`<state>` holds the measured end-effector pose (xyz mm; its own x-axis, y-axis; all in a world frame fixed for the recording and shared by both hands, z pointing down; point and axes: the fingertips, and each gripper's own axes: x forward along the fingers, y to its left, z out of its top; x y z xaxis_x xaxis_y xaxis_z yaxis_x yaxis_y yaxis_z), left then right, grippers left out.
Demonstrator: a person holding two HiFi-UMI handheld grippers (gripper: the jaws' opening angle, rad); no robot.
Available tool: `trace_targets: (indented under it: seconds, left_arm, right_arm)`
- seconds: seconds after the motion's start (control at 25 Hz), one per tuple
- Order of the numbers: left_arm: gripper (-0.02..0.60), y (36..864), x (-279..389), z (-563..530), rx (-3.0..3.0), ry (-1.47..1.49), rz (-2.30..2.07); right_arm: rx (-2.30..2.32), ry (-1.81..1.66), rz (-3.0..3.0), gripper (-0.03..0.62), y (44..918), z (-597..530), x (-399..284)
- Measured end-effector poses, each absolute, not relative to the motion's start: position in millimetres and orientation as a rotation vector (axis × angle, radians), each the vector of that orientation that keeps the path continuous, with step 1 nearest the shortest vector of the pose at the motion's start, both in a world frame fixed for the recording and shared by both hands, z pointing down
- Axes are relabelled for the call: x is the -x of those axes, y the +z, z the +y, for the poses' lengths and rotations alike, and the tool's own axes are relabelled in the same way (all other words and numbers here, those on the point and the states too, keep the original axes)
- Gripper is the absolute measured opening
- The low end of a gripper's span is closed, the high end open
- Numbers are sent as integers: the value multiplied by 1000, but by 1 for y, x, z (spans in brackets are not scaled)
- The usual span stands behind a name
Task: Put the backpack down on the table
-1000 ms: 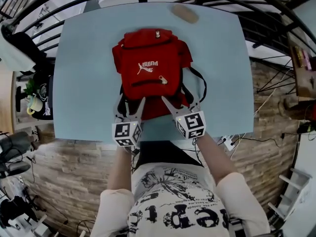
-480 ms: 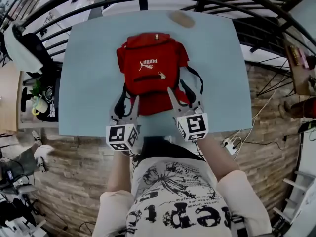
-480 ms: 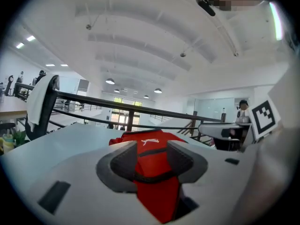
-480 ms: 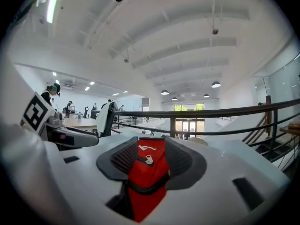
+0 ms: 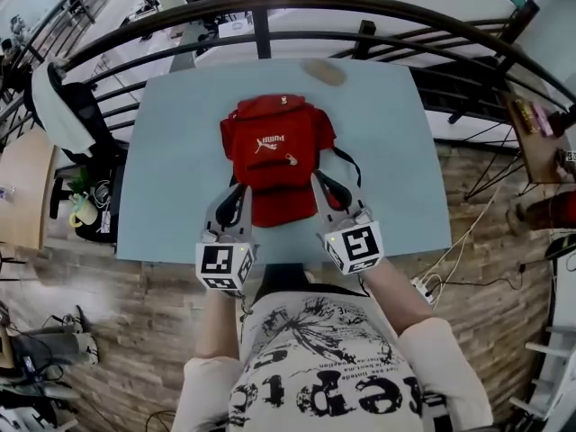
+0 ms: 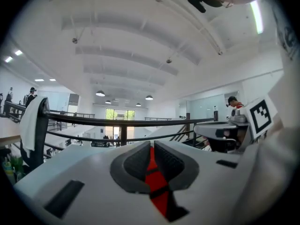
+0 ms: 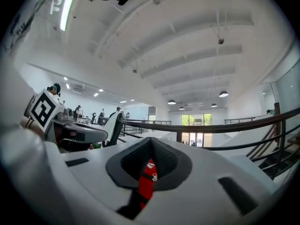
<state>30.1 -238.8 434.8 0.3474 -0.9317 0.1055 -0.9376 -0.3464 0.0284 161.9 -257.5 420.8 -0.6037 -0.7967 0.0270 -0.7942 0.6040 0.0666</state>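
At the far left a dark chair [image 5: 79, 120] with a white cloth [image 5: 49, 97] draped over its back stands beside the pale blue tabletop [image 5: 171, 178].

Moving in, we find the left gripper [image 5: 236, 194] reaching out over the near edge of the tabletop, its marker cube close to our body. Its jaws have just been closing. In the left gripper view they stand drawn almost together, pinching a strip of red fabric crossed by a black band, which is part of the backpack [image 5: 274, 147].

The backpack sits over the middle of the tabletop. Its front pocket, white logo and zip pull face upward, and its top end points toward the dark railing [image 5: 261, 12] beyond. Both grippers hold it at the end nearest us. From above we cannot tell whether its underside rests on the tabletop or hangs just clear of it. A blurred tan object [image 5: 324, 72] lies on the tabletop near the far edge, well apart from the backpack.

To the right, the right gripper [image 5: 319, 185] mirrors the left one. Its jaws have also just been closing, and in the right gripper view they are clamped on a fold of red fabric with a black strip and a small white fleck. A black strap [image 5: 354, 165] loops out from the backpack's right side, just beside this gripper. Farther right, past the tabletop's edge, light cables [image 5: 468, 241] trail across the stone-patterned floor [image 5: 490, 205].
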Motion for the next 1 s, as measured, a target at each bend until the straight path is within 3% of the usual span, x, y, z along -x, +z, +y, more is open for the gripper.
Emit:
trace_targets:
  seconds: [1.0]
  left_arm:
    - [28,382,-64,-225,-2651,56,-1801]
  right_arm:
    - [-1286,-87,-2825,-9,384,-242,-169]
